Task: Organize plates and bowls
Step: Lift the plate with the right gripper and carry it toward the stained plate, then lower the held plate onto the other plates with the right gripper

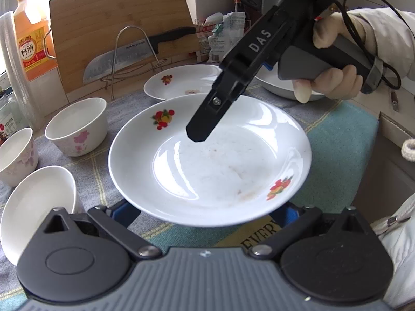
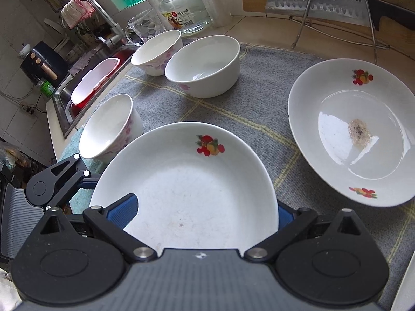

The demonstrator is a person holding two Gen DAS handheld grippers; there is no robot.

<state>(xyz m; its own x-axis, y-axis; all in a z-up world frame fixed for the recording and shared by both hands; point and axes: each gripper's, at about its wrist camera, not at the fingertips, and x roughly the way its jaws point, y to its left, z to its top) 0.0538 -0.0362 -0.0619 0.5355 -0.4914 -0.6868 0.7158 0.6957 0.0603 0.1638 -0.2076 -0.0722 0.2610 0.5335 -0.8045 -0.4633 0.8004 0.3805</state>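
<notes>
A white deep plate with fruit prints lies between both grippers. My left gripper is spread wide, both blue fingers tucked under the plate's near rim, with the tips hidden. My right gripper reaches in from the far side, also spread wide. One of its fingers is over the plate's well and the other sits below the rim. A second fruit plate with a brown smear lies beyond. Three white bowls stand to the left.
A grey checked cloth covers the counter. A cleaver on a wire rack, a cutting board and a yellow bottle stand behind. A sink lies left of the bowls. A person's gloved hand holds the right gripper.
</notes>
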